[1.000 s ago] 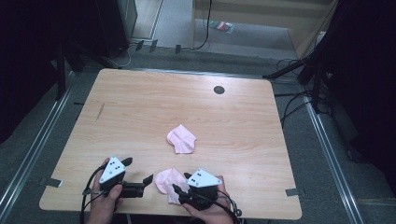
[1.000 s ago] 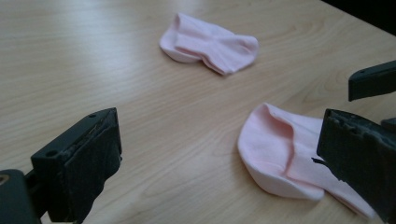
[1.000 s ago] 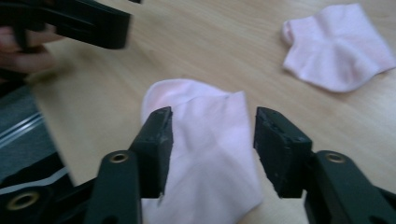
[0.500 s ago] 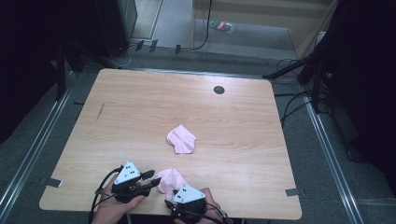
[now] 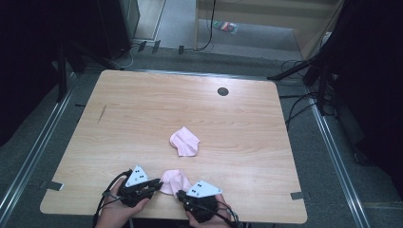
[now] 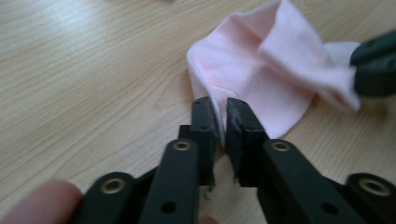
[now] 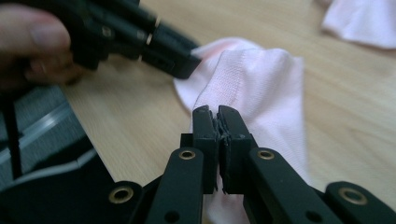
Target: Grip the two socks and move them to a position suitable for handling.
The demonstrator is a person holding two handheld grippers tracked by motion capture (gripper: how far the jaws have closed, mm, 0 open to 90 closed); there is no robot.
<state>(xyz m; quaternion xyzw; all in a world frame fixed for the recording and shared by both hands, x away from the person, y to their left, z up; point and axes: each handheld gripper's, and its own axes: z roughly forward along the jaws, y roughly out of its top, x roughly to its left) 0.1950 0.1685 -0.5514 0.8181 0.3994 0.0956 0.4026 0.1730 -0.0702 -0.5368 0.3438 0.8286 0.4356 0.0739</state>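
The near pink cloth [image 5: 173, 181] lies at the front edge of the wooden surface [image 5: 142, 118], held from both sides. The left hand-held gripper [image 5: 153, 184] is clenched on the cloth's left edge [image 6: 219, 109], and the right hand-held gripper [image 5: 180, 194] is clenched on a fold of its near edge [image 7: 218, 114]. Compared with half a second ago, the right hand-held gripper has moved up and rightward, closer to the cloth, while the left one keeps its grip. The second pink cloth [image 5: 185, 141] rests unmoved near the surface's middle, apart from both.
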